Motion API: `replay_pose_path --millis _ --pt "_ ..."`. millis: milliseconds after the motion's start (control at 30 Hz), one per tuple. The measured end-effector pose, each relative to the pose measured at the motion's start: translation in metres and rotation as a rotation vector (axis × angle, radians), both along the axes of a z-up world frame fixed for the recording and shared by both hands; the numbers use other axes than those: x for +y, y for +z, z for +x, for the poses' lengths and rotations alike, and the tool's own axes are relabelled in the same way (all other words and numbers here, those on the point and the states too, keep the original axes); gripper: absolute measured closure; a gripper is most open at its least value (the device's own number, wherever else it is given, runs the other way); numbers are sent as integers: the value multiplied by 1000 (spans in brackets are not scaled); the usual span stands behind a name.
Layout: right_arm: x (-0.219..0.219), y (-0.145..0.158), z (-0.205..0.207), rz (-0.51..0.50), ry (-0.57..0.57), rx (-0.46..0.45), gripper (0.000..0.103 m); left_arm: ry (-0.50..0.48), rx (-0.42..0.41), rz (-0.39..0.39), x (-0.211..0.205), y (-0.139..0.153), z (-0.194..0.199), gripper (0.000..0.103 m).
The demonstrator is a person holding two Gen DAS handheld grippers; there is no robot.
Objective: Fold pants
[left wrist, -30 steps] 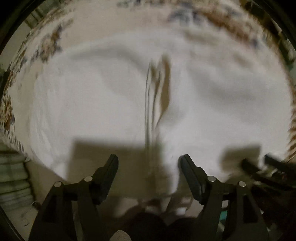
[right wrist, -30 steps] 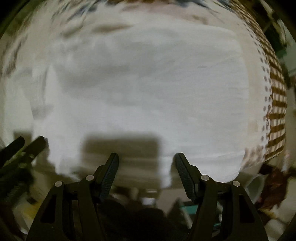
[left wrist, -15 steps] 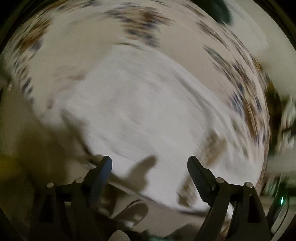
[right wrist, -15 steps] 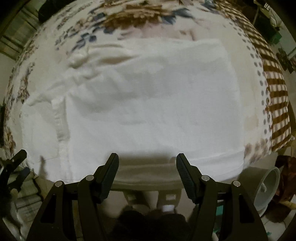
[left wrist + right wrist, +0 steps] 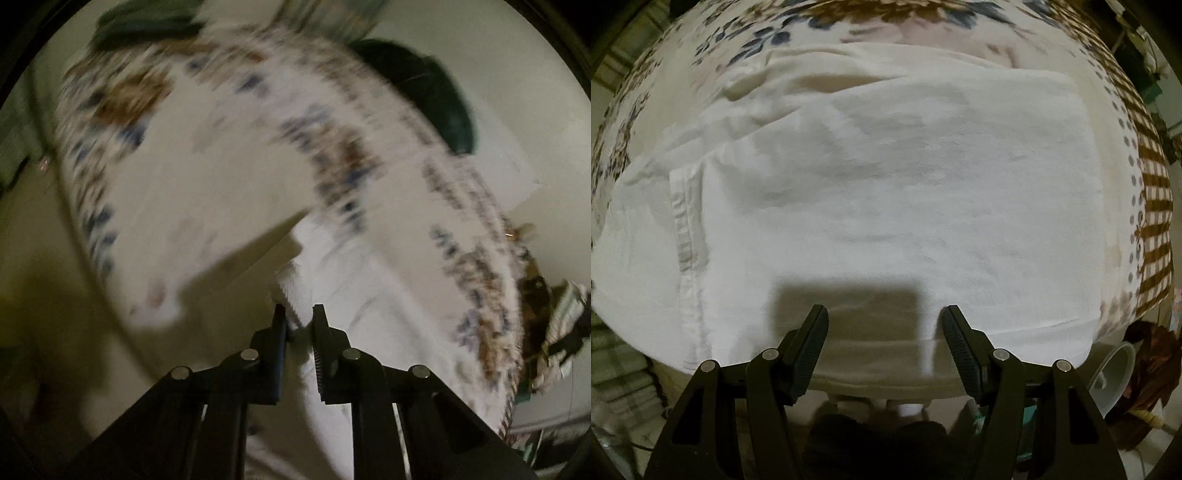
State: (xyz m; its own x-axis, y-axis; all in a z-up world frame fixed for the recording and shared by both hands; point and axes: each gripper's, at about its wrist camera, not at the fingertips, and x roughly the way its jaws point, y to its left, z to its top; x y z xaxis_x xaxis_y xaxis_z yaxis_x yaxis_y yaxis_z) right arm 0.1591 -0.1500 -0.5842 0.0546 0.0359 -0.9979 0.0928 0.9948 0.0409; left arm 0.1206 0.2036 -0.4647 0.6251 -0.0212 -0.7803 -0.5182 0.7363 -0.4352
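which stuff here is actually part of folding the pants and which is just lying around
Part of the job:
- white pants
- left gripper, shut on a pants edge
- right gripper, open above the pants

Just lying around:
- floral tablecloth
- grey bowl
- dark green object

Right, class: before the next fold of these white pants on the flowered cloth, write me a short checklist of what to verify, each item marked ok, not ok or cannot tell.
1. Left gripper has just closed, pinching an edge of the white pants: ok.
2. How deep that pinch sits: cannot tell, picture blurred.
3. Right gripper open above the near edge, holding nothing: ok.
4. Pants lying flat: not ok, wrinkles at the far left.
5. Pants fully on the flowered cloth: not ok, near edge overhangs.
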Motion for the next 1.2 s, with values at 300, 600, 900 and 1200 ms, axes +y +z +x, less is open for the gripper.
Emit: replay_pose_path --millis 300,600,900,1200 --pt "-1 -6 -10 10 -8 17 36 40 209 -110 40 -66 5 78" --pt "-13 -9 -13 31 -32 18 36 141 93 -440 61 -99 -20 52" --pt "-22 -14 -3 54 -82 24 36 87 56 -166 29 -76 8 73" --pt "-54 1 -6 97 -152 -11 8 -154 -38 325 -71 27 20 76"
